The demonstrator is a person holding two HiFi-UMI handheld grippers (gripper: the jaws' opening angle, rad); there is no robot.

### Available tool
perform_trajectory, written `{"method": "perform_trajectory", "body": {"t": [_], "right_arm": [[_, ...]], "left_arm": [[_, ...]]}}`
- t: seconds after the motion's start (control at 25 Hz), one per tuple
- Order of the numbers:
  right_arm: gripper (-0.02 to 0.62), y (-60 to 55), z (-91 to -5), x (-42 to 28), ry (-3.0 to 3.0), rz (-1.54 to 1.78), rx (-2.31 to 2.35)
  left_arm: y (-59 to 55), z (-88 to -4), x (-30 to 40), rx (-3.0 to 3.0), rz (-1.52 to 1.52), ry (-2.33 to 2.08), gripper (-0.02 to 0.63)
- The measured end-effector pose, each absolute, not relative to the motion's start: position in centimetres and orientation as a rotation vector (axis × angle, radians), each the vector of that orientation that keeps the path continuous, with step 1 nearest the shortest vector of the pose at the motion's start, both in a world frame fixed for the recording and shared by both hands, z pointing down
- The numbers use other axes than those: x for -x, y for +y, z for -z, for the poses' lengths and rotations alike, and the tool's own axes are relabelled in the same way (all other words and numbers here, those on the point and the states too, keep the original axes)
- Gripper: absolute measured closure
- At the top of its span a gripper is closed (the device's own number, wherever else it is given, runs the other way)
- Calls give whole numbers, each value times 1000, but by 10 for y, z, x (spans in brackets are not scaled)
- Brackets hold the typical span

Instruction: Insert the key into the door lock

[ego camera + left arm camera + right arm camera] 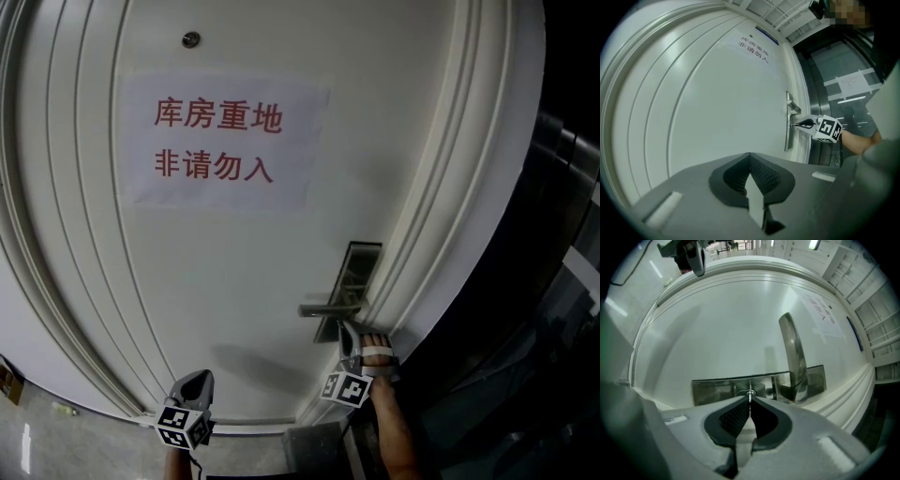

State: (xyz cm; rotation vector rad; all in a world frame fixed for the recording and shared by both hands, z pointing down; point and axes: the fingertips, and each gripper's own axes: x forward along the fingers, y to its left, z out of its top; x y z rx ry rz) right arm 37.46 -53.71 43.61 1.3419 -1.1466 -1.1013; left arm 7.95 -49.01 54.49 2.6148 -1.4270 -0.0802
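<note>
A white door (234,272) carries a steel lock plate (354,272) with a lever handle (326,308). My right gripper (345,331) points level at the plate just below the handle. It is shut on a thin metal key (750,396), and the key's tip meets the keyhole (746,392) in the plate (717,390). The handle (794,357) stands to the right of the key. From the left gripper view, the right gripper (805,124) holds the key against the plate (788,133). My left gripper (194,382) hangs back at the lower left, shut on nothing (750,157).
A paper sign with red characters (223,141) is stuck on the door, with a peephole (191,39) above it. Ridged door frame mouldings (441,216) run beside the lock. Dark glass and metal panels (553,319) stand to the right.
</note>
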Motion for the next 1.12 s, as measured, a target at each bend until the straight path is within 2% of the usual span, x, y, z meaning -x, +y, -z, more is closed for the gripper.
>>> {"method": "perform_trajectory", "body": {"t": [0.28, 0.76, 1.12], "right_arm": [[577, -536, -434, -375, -1153, 1105, -1370], [402, -523, -421, -370, -1257, 1135, -1442], [399, -499, -422, -366, -1298, 1153, -1460]], "left_arm": [[-483, -543, -71, -2606, 86, -1455, 604], [-473, -539, -70, -2614, 88, -1465, 604], [-466, -539, -73, -2625, 85, -1449, 604]]}}
